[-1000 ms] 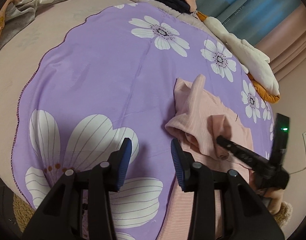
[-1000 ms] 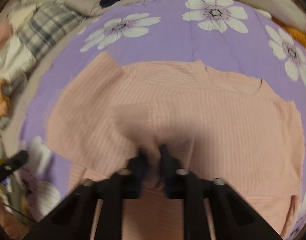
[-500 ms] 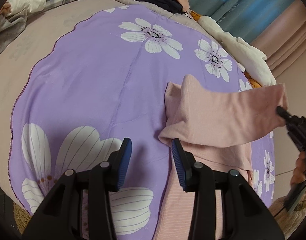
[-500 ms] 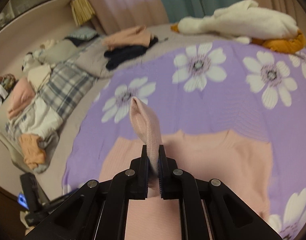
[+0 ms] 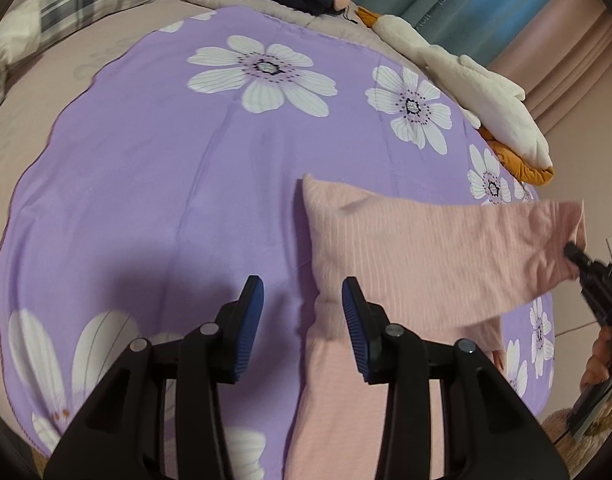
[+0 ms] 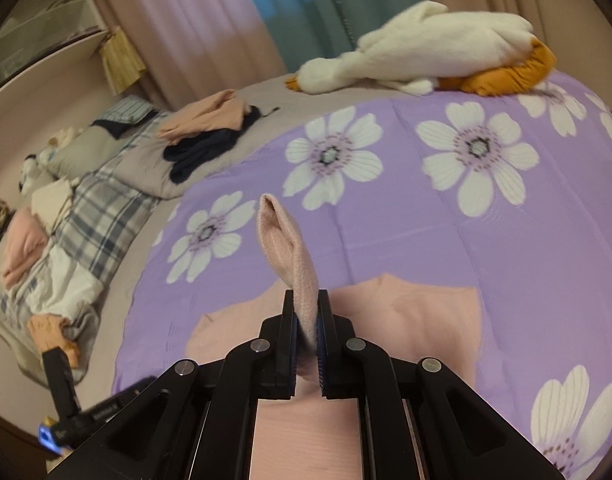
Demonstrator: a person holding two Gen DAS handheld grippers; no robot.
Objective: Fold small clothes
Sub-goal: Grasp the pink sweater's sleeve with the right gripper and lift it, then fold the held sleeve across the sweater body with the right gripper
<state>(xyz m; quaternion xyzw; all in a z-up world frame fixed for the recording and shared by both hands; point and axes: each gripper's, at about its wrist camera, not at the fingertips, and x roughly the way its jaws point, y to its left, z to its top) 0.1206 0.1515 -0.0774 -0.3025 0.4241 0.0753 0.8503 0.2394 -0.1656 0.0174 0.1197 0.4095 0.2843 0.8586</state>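
A pink ribbed top (image 5: 406, 248) lies on a purple flowered sheet (image 5: 154, 168). Its sleeve is stretched out to the right, off the sheet, and held at the cuff. In the right wrist view my right gripper (image 6: 307, 312) is shut on that sleeve cuff (image 6: 286, 248), which sticks up between the pads; the top's body (image 6: 418, 312) lies flat below. In the left wrist view the right gripper (image 5: 572, 250) shows at the far right edge. My left gripper (image 5: 302, 300) hovers open just above the top's left edge, nothing between its blue pads.
A white and orange plush goose (image 6: 426, 52) lies at the sheet's far edge. Folded pink and dark clothes (image 6: 210, 128) sit at the back. A plaid blanket with more clothes (image 6: 66, 240) lies to the left. Curtains (image 6: 306, 8) hang behind.
The right gripper has lifted the sleeve off the top's body and drawn it out to the right until it is taut. The left gripper has shifted slightly, still open.
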